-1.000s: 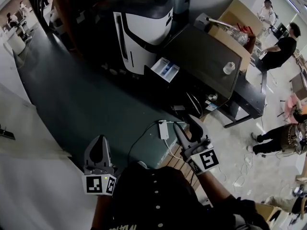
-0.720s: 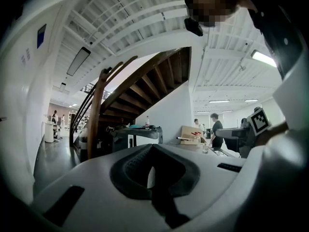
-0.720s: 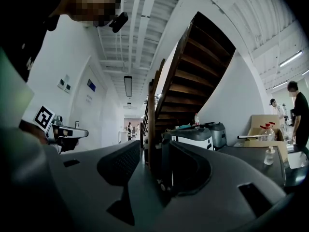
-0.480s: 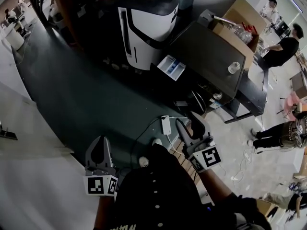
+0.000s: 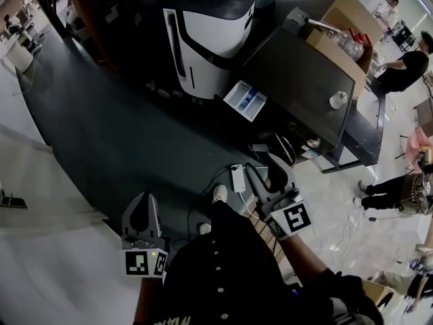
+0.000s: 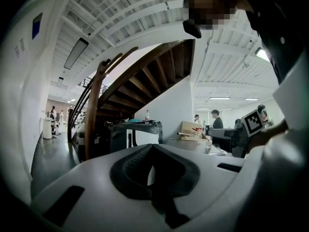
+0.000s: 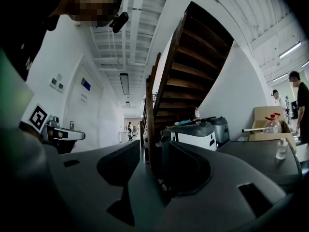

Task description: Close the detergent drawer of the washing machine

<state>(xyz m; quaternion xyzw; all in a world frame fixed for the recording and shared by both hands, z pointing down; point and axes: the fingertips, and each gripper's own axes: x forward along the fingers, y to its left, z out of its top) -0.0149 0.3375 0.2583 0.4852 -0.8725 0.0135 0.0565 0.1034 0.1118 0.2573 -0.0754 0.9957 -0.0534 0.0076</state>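
Close in, the left gripper [image 5: 142, 198] has its fingers pressed tip to tip on nothing, the right gripper [image 5: 264, 169] has its fingers wide and empty — and well ahead of both, nearer the right fingers, the detergent drawer [image 5: 245, 100] stands pulled out of the dark washing machine [image 5: 304, 80].
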